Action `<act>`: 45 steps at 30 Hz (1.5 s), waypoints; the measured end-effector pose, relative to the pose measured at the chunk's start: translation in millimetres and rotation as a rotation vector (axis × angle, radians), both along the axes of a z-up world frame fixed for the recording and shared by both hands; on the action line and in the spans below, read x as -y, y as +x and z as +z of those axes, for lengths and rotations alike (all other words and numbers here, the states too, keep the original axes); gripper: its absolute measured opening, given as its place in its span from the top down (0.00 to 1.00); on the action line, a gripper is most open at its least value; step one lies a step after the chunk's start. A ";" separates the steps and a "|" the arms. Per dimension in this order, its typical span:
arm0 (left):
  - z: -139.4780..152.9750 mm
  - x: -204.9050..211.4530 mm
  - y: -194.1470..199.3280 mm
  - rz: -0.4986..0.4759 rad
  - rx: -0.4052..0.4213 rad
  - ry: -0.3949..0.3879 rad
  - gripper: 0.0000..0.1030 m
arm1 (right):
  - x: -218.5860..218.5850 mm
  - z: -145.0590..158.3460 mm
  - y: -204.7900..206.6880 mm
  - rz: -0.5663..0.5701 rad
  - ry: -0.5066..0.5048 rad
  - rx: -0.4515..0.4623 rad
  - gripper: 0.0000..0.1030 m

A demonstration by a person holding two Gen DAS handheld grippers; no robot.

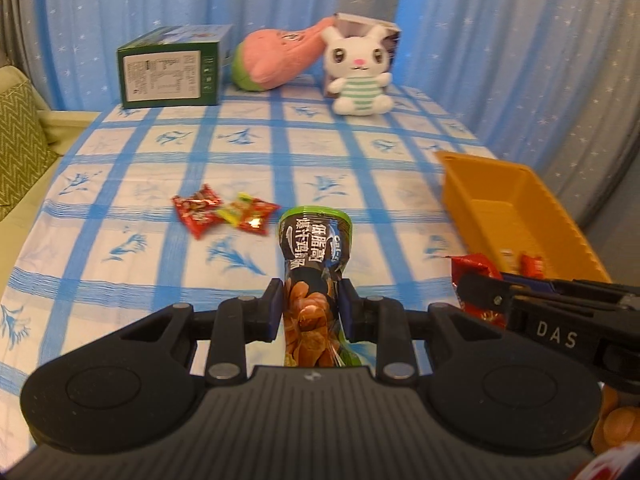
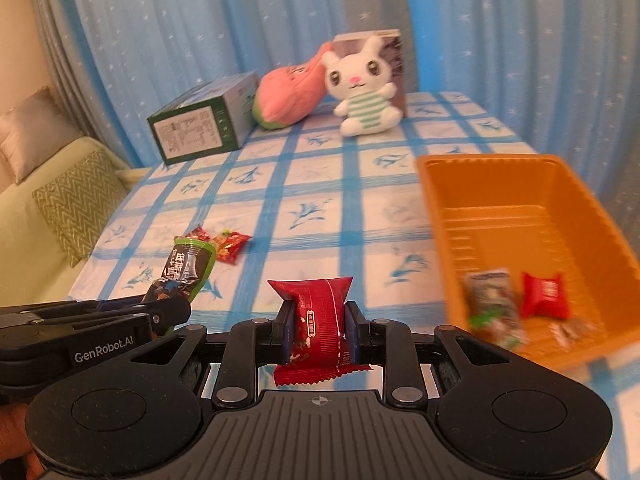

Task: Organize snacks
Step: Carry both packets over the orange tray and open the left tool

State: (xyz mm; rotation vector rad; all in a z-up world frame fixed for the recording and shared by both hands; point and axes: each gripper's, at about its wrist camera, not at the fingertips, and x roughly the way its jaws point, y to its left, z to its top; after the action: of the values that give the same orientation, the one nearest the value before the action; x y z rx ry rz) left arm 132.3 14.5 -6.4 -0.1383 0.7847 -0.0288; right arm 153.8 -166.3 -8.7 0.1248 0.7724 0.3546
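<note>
Above the blue-checked tablecloth (image 1: 280,152) we hold two snacks: our left gripper (image 1: 311,304) is clamped on a dark, green-rimmed foil snack pack (image 1: 314,256), our right gripper (image 2: 320,322) on a red foil packet (image 2: 320,312). Beside them, the orange plastic bin (image 2: 520,184) holds perhaps three blurred packets; two red wrappers (image 1: 220,214) lie on the cloth.

bin (image 2: 516,216) right of packets (image 2: 224,242), toys (image 2: 366,88) behind

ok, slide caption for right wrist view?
Right gripper clamps a red snack packet beside the orange bin.
</note>
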 end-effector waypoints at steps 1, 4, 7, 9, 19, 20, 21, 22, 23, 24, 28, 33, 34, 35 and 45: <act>3.7 5.1 -3.4 -0.007 0.003 -0.003 0.75 | 5.4 3.5 -3.7 -0.010 -0.004 0.004 0.75; 14.6 21.3 -12.0 -0.037 0.011 -0.004 0.75 | 23.1 11.7 -16.2 -0.040 -0.008 0.010 0.75; 23.3 37.5 -18.7 -0.065 0.020 -0.003 0.75 | 38.9 17.1 -26.6 -0.068 -0.008 0.014 0.75; 27.9 47.7 -21.6 -0.084 0.026 -0.003 0.75 | 48.5 20.3 -32.6 -0.084 -0.007 0.017 0.75; 36.9 95.5 -25.2 -0.172 0.027 -0.014 0.75 | 99.2 29.5 -46.3 -0.173 -0.006 0.030 0.75; 37.0 99.9 -24.8 -0.180 0.027 -0.014 0.75 | 104.2 29.2 -46.7 -0.181 -0.003 0.029 0.75; 37.3 103.9 -24.2 -0.188 0.027 -0.014 0.75 | 108.7 29.1 -47.1 -0.190 -0.002 0.027 0.75; 37.5 107.7 -23.2 -0.196 0.026 -0.015 0.75 | 113.2 28.6 -47.3 -0.198 -0.001 0.026 0.75; 38.1 112.4 -22.5 -0.204 0.026 -0.016 0.75 | 117.5 28.3 -47.8 -0.206 0.000 0.025 0.75; 38.3 115.9 -21.9 -0.210 0.026 -0.016 0.75 | 121.5 28.1 -47.9 -0.214 0.002 0.025 0.75; 39.9 129.4 -16.3 -0.237 0.025 -0.025 0.75 | 137.0 28.6 -47.1 -0.242 0.009 0.026 0.75; 40.7 144.0 -7.4 -0.262 0.024 -0.033 0.75 | 153.9 28.7 -43.1 -0.272 0.017 0.027 0.75; 41.0 146.1 -6.0 -0.266 0.024 -0.035 0.75 | 156.8 28.5 -41.5 -0.277 0.018 0.027 0.75; 41.2 148.9 -3.7 -0.270 0.025 -0.037 0.75 | 159.5 28.0 -39.6 -0.281 0.018 0.026 0.75; 38.2 172.6 20.4 -0.305 0.016 -0.056 0.75 | 181.2 24.8 -17.7 -0.315 0.022 0.021 0.75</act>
State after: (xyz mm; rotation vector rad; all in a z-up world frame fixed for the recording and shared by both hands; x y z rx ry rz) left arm 152.7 -158.1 31.8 -0.0708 0.7833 -0.3401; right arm 136.1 -347.5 16.1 0.2595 0.7151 0.0655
